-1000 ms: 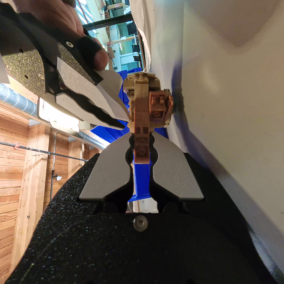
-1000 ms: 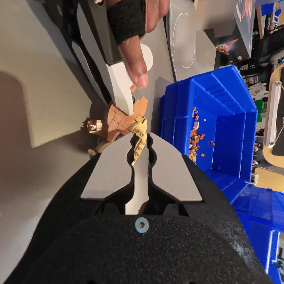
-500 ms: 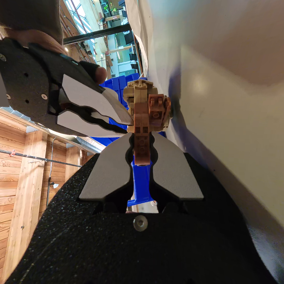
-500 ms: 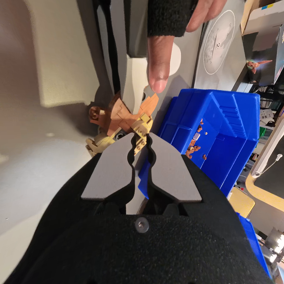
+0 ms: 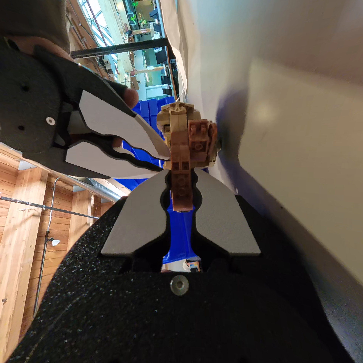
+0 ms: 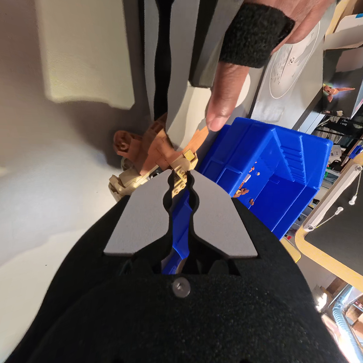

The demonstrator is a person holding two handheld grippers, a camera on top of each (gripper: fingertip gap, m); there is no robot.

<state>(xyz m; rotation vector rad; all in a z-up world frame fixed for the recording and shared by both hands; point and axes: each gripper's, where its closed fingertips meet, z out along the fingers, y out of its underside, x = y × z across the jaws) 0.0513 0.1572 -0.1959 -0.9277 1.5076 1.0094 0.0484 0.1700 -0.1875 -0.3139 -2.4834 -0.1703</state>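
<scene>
Brick model [image 5: 188, 141] in brown and tan hangs between both tongs, just above the white desk [image 5: 294, 137] beside a blue bin [image 6: 275, 167]. Left tongs [image 5: 181, 176] clamp its brown limb; right tongs [image 6: 179, 176] pinch its tan studded plate.

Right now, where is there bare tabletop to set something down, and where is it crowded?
Free: pale tabletop left of the brick model. Crowded: the model sits between both grippers, left gripper and right gripper each clamped on it, with the blue bin close beside.
</scene>
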